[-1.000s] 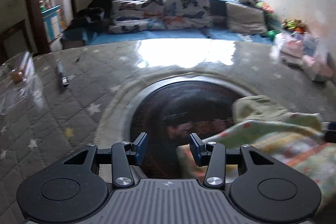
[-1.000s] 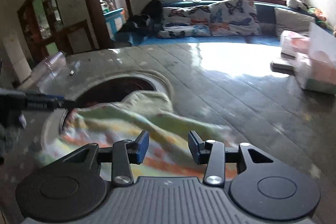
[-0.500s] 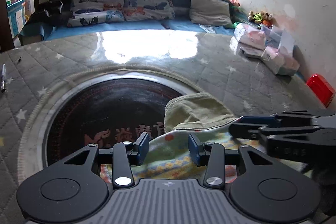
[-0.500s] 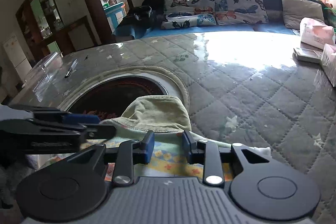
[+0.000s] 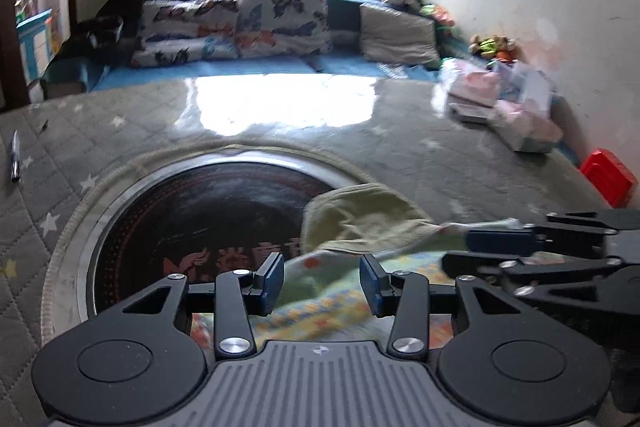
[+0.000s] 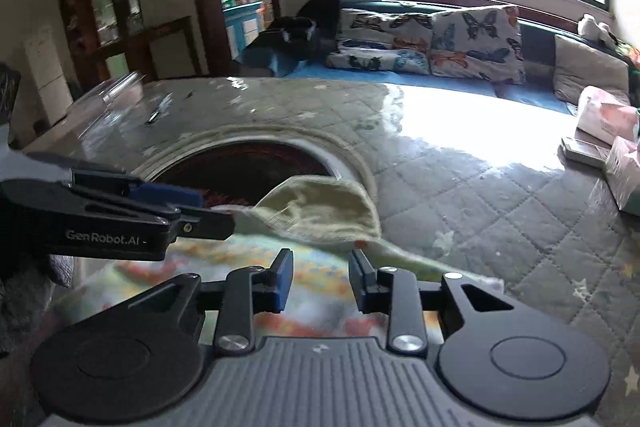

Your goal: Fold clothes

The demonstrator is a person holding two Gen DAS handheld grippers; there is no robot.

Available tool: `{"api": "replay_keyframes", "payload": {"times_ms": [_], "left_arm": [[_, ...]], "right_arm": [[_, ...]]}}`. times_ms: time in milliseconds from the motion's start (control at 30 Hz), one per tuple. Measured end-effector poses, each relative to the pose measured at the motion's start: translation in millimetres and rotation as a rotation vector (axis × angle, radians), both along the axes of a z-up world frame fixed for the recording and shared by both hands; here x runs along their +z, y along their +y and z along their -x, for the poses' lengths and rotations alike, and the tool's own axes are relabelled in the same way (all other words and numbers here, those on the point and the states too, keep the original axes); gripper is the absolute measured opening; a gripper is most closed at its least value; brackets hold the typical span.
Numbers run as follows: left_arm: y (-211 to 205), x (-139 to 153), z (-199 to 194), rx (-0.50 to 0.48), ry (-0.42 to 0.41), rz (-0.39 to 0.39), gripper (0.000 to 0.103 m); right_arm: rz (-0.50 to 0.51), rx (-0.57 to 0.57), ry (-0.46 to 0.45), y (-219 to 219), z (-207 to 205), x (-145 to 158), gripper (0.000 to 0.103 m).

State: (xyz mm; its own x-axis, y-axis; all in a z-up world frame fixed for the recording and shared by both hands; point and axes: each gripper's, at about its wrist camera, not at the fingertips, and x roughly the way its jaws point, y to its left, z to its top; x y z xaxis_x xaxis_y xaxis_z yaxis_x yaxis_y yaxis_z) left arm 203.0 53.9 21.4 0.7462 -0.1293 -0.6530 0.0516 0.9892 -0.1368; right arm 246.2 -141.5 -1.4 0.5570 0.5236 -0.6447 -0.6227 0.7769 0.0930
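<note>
A small garment lies on the table, with a pale olive part (image 5: 360, 219) (image 6: 320, 207) and a colourful patterned part (image 5: 320, 307) (image 6: 320, 267), partly over the dark round inset (image 5: 192, 219). My left gripper (image 5: 320, 283) hovers over its near edge, jaws apart, with cloth showing in the gap and no pad pressing on it. It also shows side-on as the left gripper (image 6: 120, 211) in the right wrist view. My right gripper (image 6: 320, 279) is low over the patterned cloth. Its jaws are opening, with cloth under the gap. From the left wrist view, the right gripper (image 5: 520, 251) reaches in at the garment's right edge.
The table wears a grey quilted star cover (image 5: 420, 155) under glossy film. A pen (image 5: 15, 157) lies far left. Tissue packs and boxes (image 5: 500, 99) and a red object (image 5: 608, 177) crowd the right edge. Butterfly cushions (image 6: 472, 39) line a bench behind.
Both grippers have come in over the garment and now appear in each other's view. The right gripper's jaws are narrower than a second ago. The garment has settled flatter on the table.
</note>
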Motion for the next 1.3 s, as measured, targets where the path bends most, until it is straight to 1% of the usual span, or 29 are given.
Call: {"api": "replay_keyframes", "payload": {"times_ms": [167, 300, 400, 467, 600, 667, 733, 800, 867, 967, 1067, 1167, 1300], "left_arm": [[-16.7, 1.9, 27.7, -0.052, -0.020, 0.001, 0.045], [-28.3, -4.2, 47.9, -0.083, -0.021, -0.019, 0.045], [-32.0, -11.3, 59.5, -0.090, -0.012, -0.023, 0.045], [-32.1, -15.3, 65.0, -0.086, -0.006, -0.025, 0.045], [-31.7, -18.4, 74.8, -0.072, -0.007, -0.020, 0.046], [-32.2, -19.2, 78.7, -0.066, -0.011, -0.021, 0.046], [-32.7, -20.1, 82.7, -0.060, -0.015, -0.022, 0.049], [-33.1, -20.7, 86.3, -0.054, -0.020, -0.023, 0.050], [-32.3, -20.7, 88.7, -0.045, -0.023, -0.023, 0.053], [-29.3, -21.8, 92.5, -0.031, -0.021, -0.019, 0.056], [-26.0, -23.2, 96.7, -0.018, -0.020, -0.013, 0.058], [-22.7, -23.8, 100.3, -0.010, -0.021, -0.007, 0.061], [-19.0, -24.7, 103.3, -0.002, -0.021, 0.006, 0.070]], "right_arm": [[0.018, 0.039, -0.004, -3.4, 24.7, -1.9, 0.031], [0.050, 0.078, -0.031, -4.1, 48.0, -4.3, 0.031], [0.062, 0.086, -0.044, -5.1, 60.9, -6.6, 0.032], [0.056, 0.085, -0.043, -6.9, 66.6, -7.7, 0.037], [0.054, 0.077, -0.056, -9.7, 81.3, -10.6, 0.039], [0.054, 0.071, -0.066, -12.0, 86.5, -11.6, 0.046], [0.056, 0.060, -0.077, -15.2, 90.5, -12.9, 0.050], [0.049, 0.042, -0.083, -20.9, 93.5, -15.2, 0.051], [0.042, 0.025, -0.088, -26.6, 96.5, -17.4, 0.055], [0.030, -0.005, -0.091, -36.1, 98.5, -19.1, 0.057], [0.029, -0.043, -0.076, -46.7, 96.7, -21.3, 0.063], [0.021, -0.072, -0.066, -57.5, 95.3, -25.9, 0.064], [-0.016, -0.086, -0.057, -69.1, 96.9, -26.7, 0.066]]}}
